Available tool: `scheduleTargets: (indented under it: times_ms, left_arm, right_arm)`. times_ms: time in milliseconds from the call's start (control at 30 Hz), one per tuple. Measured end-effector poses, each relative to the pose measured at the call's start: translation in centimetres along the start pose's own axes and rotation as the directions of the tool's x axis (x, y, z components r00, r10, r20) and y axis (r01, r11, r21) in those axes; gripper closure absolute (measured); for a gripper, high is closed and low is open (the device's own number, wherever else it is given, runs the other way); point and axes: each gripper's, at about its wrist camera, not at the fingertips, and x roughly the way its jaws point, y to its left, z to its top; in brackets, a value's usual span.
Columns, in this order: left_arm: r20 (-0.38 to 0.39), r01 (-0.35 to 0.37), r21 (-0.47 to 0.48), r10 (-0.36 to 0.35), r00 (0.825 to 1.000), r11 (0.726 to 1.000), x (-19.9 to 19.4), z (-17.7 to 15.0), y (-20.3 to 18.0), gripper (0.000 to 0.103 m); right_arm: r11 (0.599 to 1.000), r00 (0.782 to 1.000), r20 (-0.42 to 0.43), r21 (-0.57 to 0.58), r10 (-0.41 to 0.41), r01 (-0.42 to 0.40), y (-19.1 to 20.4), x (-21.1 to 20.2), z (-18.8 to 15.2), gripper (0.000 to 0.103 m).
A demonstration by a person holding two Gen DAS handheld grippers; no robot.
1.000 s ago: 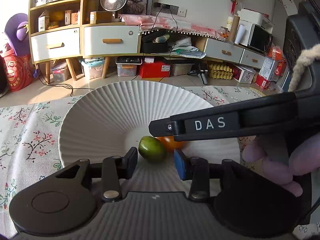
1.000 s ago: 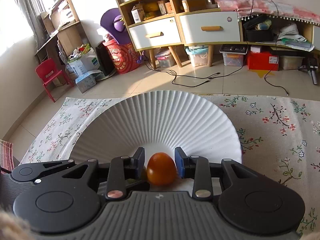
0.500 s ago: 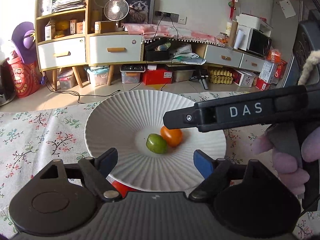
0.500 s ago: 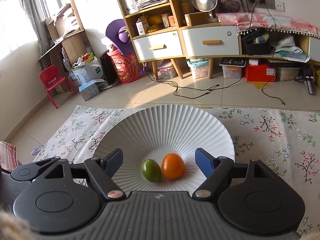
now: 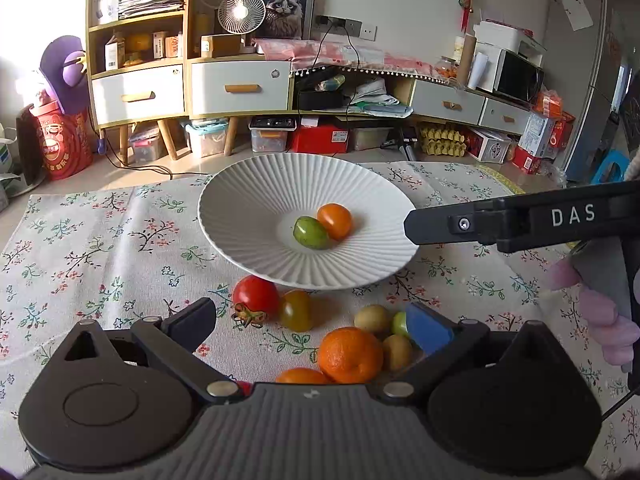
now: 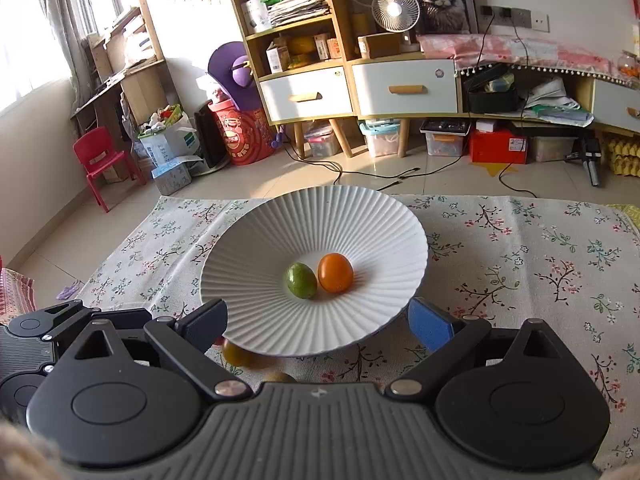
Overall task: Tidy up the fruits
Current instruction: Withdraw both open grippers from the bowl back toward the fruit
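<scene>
A white ribbed plate sits on the floral cloth and holds a green fruit and an orange fruit, touching side by side. My left gripper is open and empty, above loose fruits in front of the plate: a red tomato, a yellow-green tomato, an orange mandarin and small yellowish fruits. My right gripper is open and empty at the plate's near rim. Its side shows in the left wrist view.
The floral cloth covers the table. Beyond its far edge are the floor, wooden cabinets with white drawers, storage boxes and a red chair. A yellow fruit peeks from under the plate's near rim.
Both grippers opened, let go of the green and orange fruits in the plate, and pulled back and up. The loose fruits in front of the plate came into view.
</scene>
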Motion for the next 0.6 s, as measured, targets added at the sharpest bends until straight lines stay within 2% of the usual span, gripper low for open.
scheduleTargets:
  times_ms: [333, 600]
  left_arm:
    - [-0.016, -0.014, -0.006, 0.014, 1.000, 1.000, -2.4, -2.5, -0.4, 0.006]
    - [-0.011, -0.002, -0.057, 0.001, 1.000, 0.998, -3.6, -4.7, 0.8, 0.006]
  right_arm:
    - [1.000, 1.000, -0.017, -0.007, -0.007, 0.007, 0.6, -1.8, -1.9, 0.001]
    - [1.000, 1.000, -0.010, -0.001, -0.001, 0.001, 0.7, -2.6, -3.2, 0.001]
